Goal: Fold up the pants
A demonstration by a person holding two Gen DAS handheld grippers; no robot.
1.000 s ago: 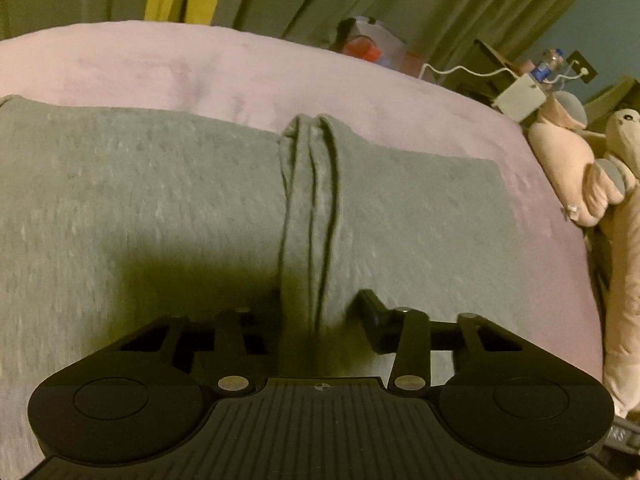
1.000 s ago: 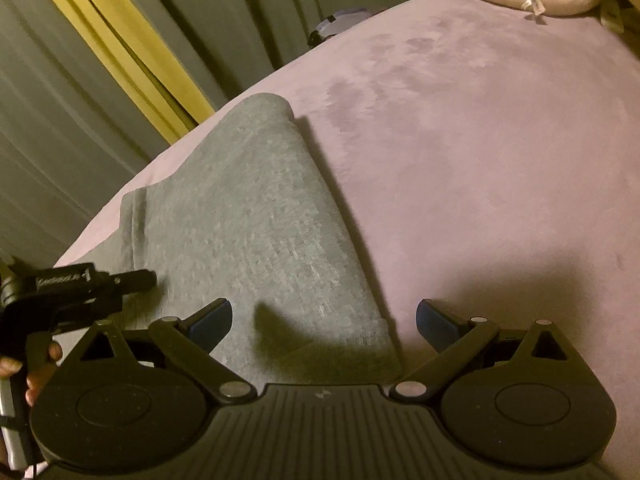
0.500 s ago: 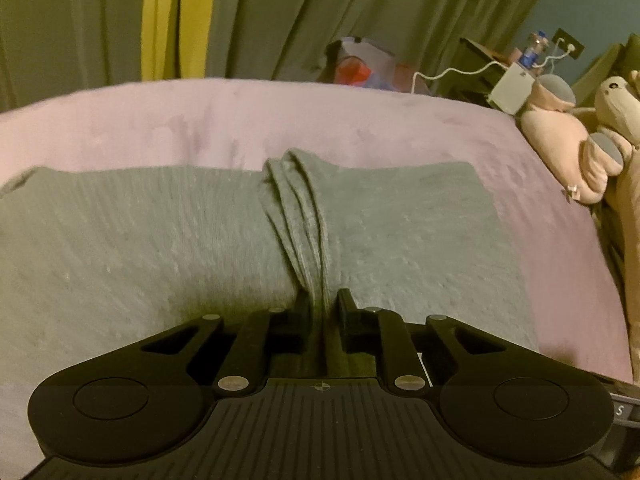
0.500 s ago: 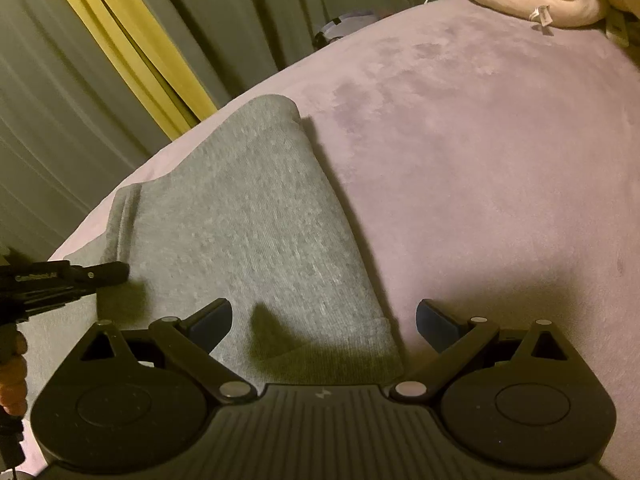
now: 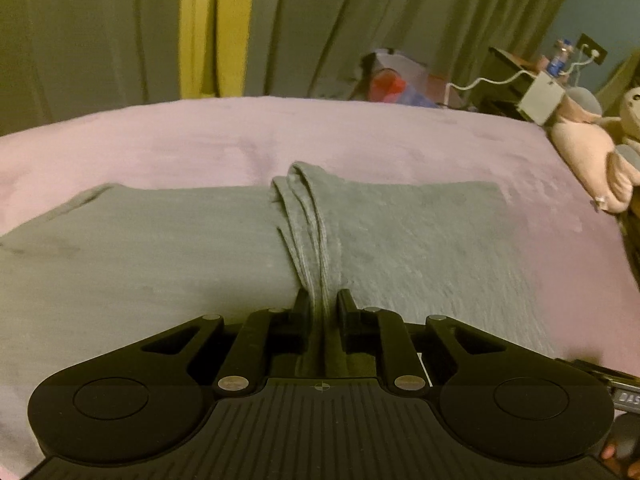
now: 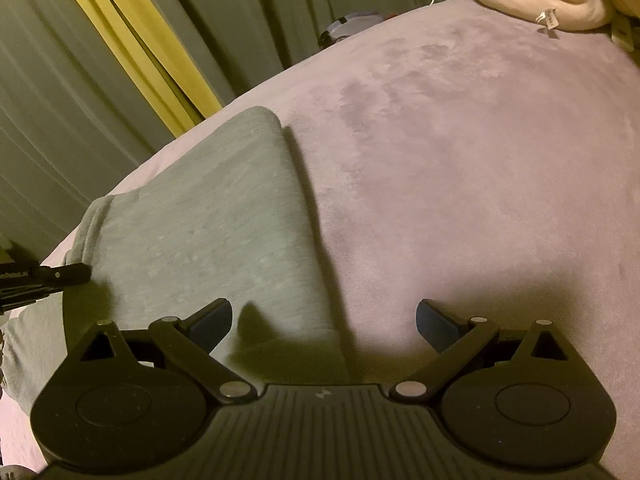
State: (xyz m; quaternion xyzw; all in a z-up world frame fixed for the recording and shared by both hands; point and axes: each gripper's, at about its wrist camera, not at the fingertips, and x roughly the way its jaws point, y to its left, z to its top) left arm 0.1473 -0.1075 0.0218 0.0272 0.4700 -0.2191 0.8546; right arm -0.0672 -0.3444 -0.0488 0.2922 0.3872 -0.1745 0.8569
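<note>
my left gripper (image 5: 323, 304) pinches the grey knit pants' (image 5: 420, 240) bunched ridge running straight ahead; my right gripper (image 6: 324, 320) gapes over their corner.

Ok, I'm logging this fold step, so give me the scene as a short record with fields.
surface: pink blanket
garment: grey pants, lying flat on the blanket
left gripper: jaws shut on a bunched ridge of the pants
right gripper: jaws open, above the pants' near edge, holding nothing
backdrop: green curtains
beside the bed: plush toy
</note>
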